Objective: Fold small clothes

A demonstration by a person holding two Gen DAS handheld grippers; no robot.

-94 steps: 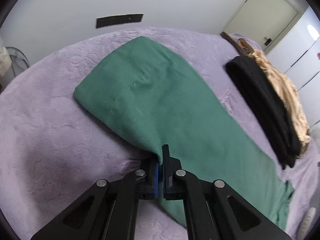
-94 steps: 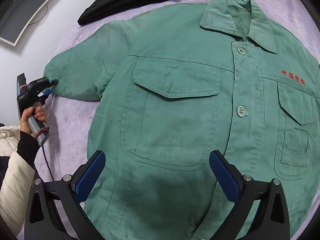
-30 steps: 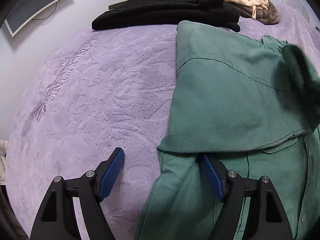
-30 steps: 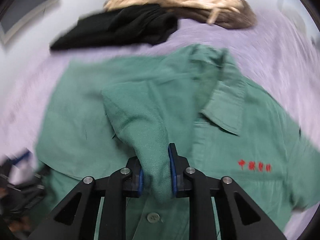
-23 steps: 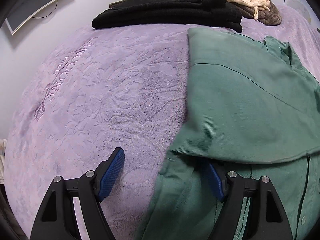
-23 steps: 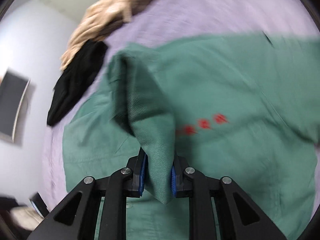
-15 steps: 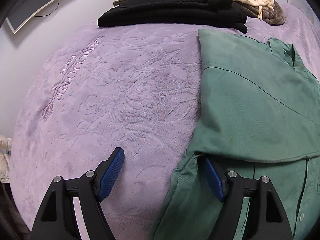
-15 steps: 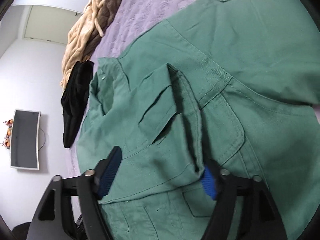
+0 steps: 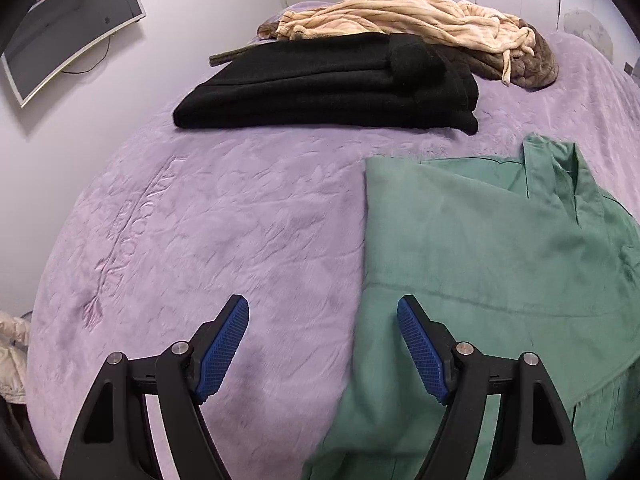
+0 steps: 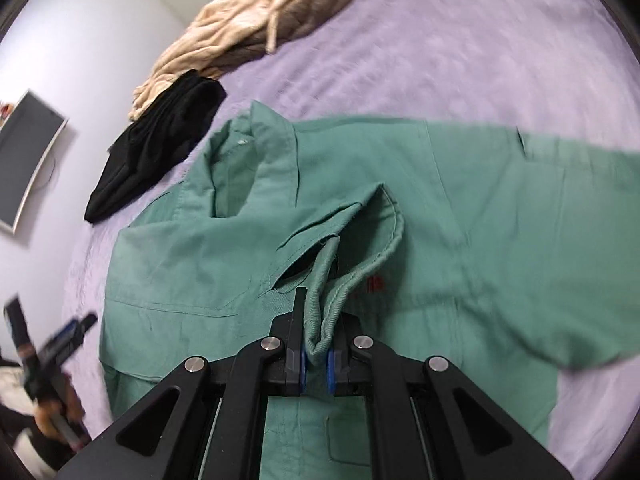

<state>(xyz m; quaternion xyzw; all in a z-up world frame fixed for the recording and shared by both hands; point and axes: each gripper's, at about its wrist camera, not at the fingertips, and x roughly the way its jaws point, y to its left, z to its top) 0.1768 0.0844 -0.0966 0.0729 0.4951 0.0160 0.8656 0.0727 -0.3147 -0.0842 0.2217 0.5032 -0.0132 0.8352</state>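
**One sleeve in, the other side still to go**

The shirt [image 10: 460, 208] lies front-up on the purple bed [image 9: 240, 220], collar toward the black pile [image 9: 328, 80]. One side looks done: a sleeve is folded across the chest, its edge running straight in the left wrist view. The right gripper [image 10: 316, 354] has its jaws clamped on a bunched cuff (a thick roll of hem sits between the pads), so that sleeve is mid-placement. The left gripper [image 9: 322, 352] hangs wide and empty above the shirt's edge. The far sleeve [image 10: 580, 184] is still spread out flat. By my reckoning, that sleeve and the lengthwise folds of the body remain.
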